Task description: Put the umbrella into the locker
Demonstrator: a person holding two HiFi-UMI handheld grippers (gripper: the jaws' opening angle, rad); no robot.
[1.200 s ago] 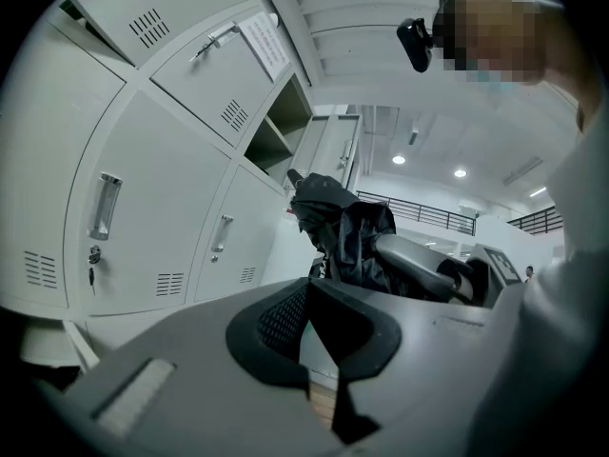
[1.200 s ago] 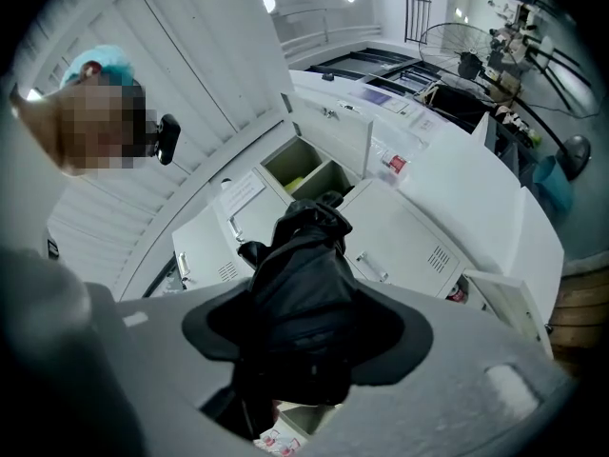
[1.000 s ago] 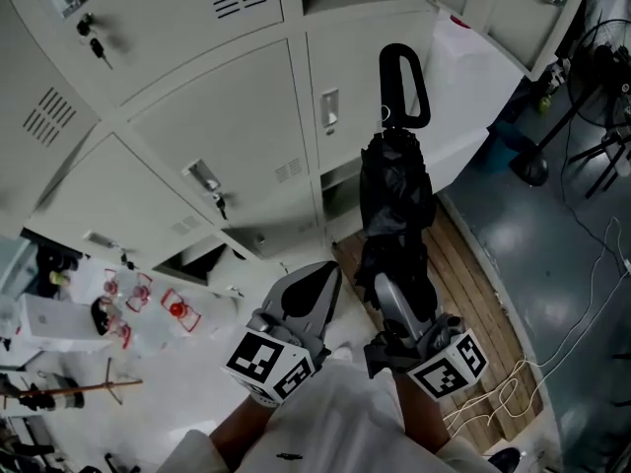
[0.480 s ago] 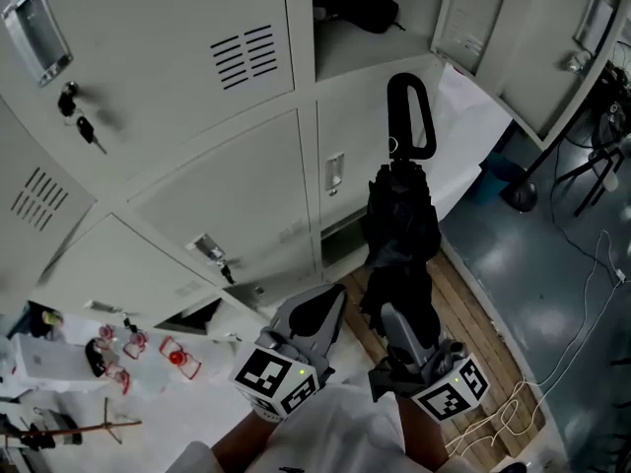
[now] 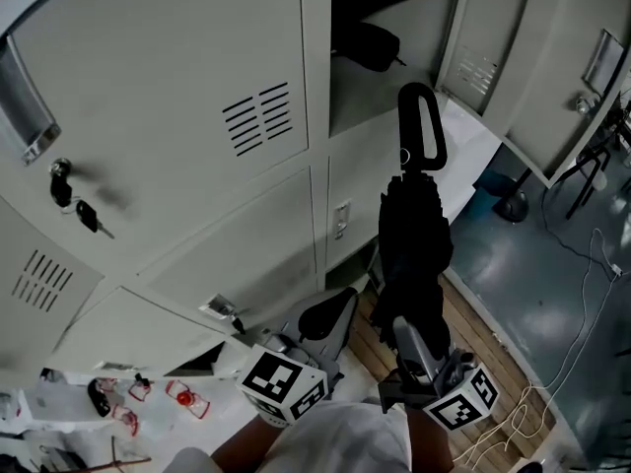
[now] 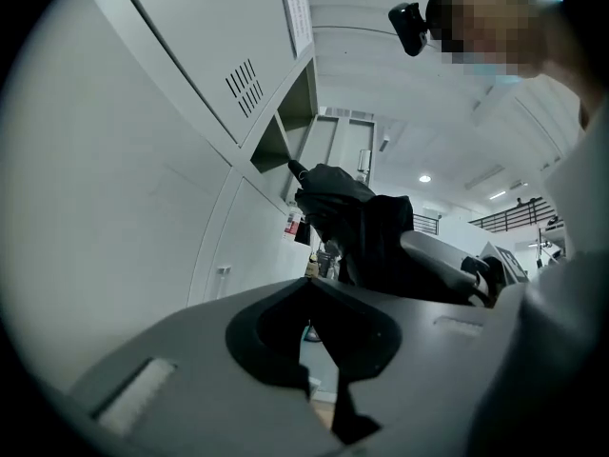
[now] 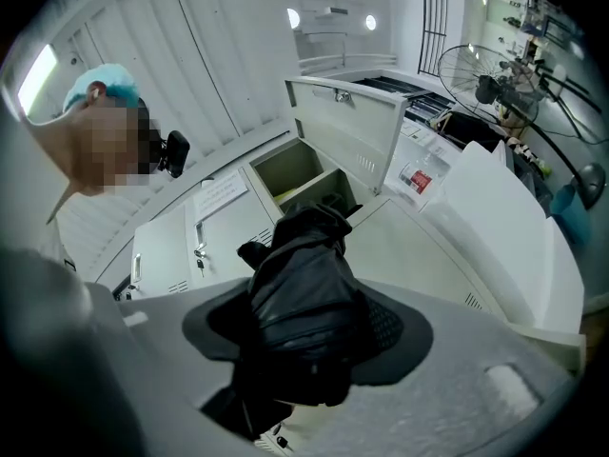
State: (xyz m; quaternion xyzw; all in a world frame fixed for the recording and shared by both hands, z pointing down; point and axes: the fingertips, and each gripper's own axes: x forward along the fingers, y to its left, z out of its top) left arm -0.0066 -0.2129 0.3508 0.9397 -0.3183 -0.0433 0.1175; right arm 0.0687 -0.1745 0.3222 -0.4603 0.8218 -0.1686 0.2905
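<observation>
A folded black umbrella (image 5: 414, 254) stands upright in front of the grey lockers, its loop handle (image 5: 422, 126) on top, just below an open locker compartment (image 5: 360, 101). My right gripper (image 5: 419, 341) is shut on the umbrella's lower end. In the right gripper view the bundled fabric (image 7: 304, 288) fills the space between the jaws, with the open compartment (image 7: 295, 168) beyond. My left gripper (image 5: 330, 315) hangs beside it on the left, shut and empty; from the left gripper view the umbrella (image 6: 366, 231) shows to its right. A dark bag (image 5: 370, 45) lies inside the compartment.
Open locker doors (image 5: 493, 42) stand to the right of the compartment. Keys (image 5: 84, 213) hang from a closed door at left. A fan stand (image 5: 513, 205) and cables (image 5: 582, 304) occupy the floor at right; small red items (image 5: 182, 397) lie at lower left.
Both grippers have risen with the umbrella, and its handle now sits nearer the open compartment. The view has tilted up along the lockers.
</observation>
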